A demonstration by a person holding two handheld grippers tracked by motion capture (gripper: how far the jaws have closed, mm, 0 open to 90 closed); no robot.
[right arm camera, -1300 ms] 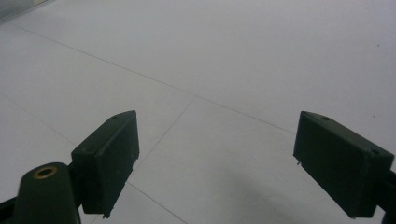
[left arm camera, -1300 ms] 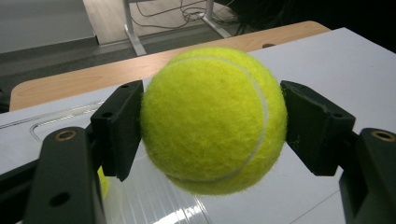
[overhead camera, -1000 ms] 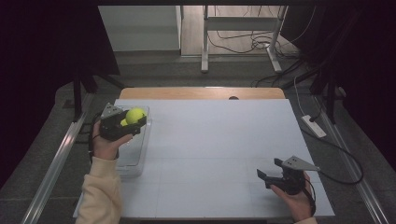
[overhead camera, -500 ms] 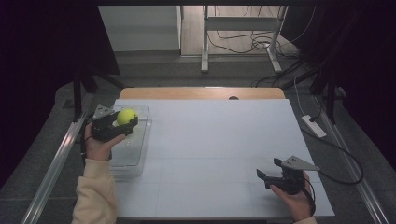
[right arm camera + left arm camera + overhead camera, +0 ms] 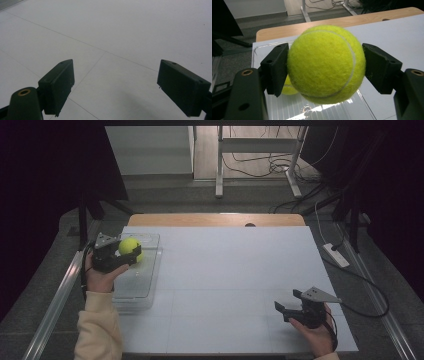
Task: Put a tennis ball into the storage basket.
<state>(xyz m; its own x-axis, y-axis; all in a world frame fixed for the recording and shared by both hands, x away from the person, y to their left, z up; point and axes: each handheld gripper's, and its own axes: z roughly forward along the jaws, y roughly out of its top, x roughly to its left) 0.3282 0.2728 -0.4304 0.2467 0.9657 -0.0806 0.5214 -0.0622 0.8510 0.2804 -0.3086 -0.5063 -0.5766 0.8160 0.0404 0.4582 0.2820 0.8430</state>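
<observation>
From above the near edge we look forward and down over the white table [image 5: 230, 270]. Each gripper camera sits close behind its own fingers, looking beyond them. All three views share the table.

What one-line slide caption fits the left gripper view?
Left gripper clamps a yellow tennis ball above a clear tray.

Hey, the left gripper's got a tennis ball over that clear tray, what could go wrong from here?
1. The left gripper pinches the tennis ball only at its two sides; being round and fuzzy, it might slip out.
2. If let go here, the ball could bounce off the clear tray or off what looks like a second ball under it.
3. The tray sits near the table edge, so a nudge might shift it.
</observation>
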